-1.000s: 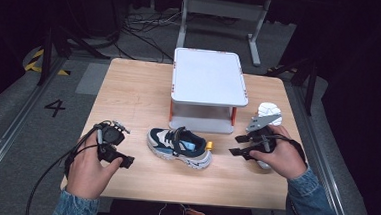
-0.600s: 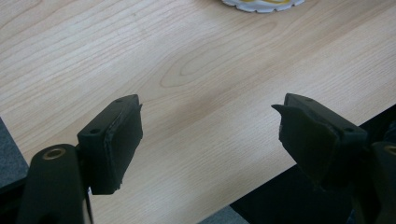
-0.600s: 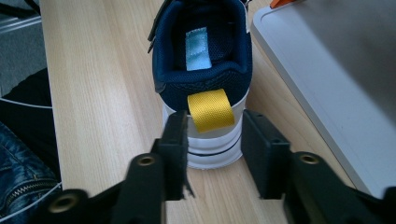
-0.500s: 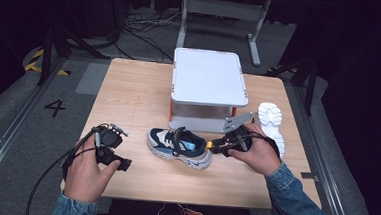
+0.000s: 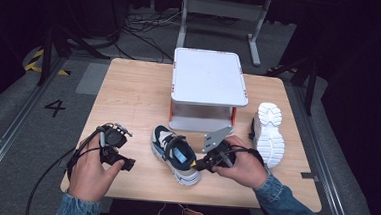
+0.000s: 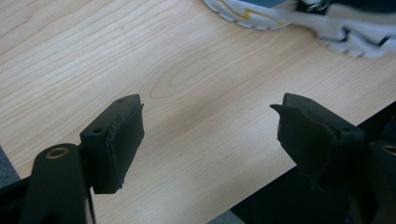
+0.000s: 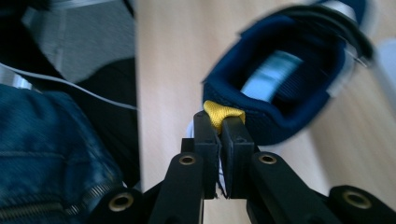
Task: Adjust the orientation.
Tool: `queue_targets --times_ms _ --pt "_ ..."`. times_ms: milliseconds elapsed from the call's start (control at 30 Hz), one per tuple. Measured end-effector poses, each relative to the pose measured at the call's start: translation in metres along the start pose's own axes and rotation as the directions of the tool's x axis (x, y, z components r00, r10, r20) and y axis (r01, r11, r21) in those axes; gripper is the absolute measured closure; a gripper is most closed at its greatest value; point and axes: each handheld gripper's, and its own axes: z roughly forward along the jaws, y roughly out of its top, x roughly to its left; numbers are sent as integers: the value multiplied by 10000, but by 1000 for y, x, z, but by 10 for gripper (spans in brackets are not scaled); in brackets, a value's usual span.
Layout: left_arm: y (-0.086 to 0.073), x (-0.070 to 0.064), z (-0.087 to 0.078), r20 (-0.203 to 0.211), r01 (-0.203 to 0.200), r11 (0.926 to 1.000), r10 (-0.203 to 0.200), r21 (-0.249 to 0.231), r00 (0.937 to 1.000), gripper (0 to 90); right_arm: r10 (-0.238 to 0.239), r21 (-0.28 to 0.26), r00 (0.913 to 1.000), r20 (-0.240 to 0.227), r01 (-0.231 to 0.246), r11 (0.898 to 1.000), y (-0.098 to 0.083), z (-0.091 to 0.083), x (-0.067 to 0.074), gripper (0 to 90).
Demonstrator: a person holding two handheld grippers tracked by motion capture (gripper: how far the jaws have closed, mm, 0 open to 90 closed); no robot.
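Note:
A navy and white sneaker [image 5: 173, 151] stands upright on the table's front middle, heel toward the right hand. My right gripper [image 5: 198, 165] is at its heel. In the right gripper view the jaws have just been closing and my right gripper [image 7: 219, 130] is now shut on the yellow heel tab [image 7: 223, 113] of the sneaker [image 7: 289, 79]. My left gripper [image 5: 125, 162] rests near the front left edge, apart from the shoe. My left gripper [image 6: 208, 135] stands open over bare wood, with the sneaker's sole [image 6: 299, 18] farther off.
A second sneaker [image 5: 269, 132] lies on its side, white sole up, at the right of the wooden table [image 5: 129, 93]. A white raised shelf [image 5: 208, 78] with orange legs stands at the table's middle back. Cables trail off the front edge.
The right hand moved left from beside the white-soled sneaker to the navy sneaker's heel, and its jaws closed on the yellow tab. The left hand stayed put.

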Motion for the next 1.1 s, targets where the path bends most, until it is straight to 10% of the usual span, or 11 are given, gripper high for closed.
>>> queue_targets --times_ms 200,333,600,867,1100 --pt "7 -7 3 199 -345 9994 346 -65 9992 241 -214 -1790 9982 -554 112 9838 10 33 10 823" --pt "13 -13 4 368 -600 9981 604 -122 9975 246 -297 -1907 9964 -800 140 9815 9 35 11 675" --pt "29 -26 4 721 -1085 9941 1085 -43 9915 247 296 -1565 9969 730 -178 9875 -7 -6 7 506" --pt "44 -37 6 895 -1697 9852 1668 249 9819 205 1371 -1194 9647 2249 -1124 9865 -36 -54 -7 439" --pt "56 -57 10 1567 -2809 9588 2713 419 9497 193 2462 -829 9092 3357 -2318 9692 -71 -84 -23 417"
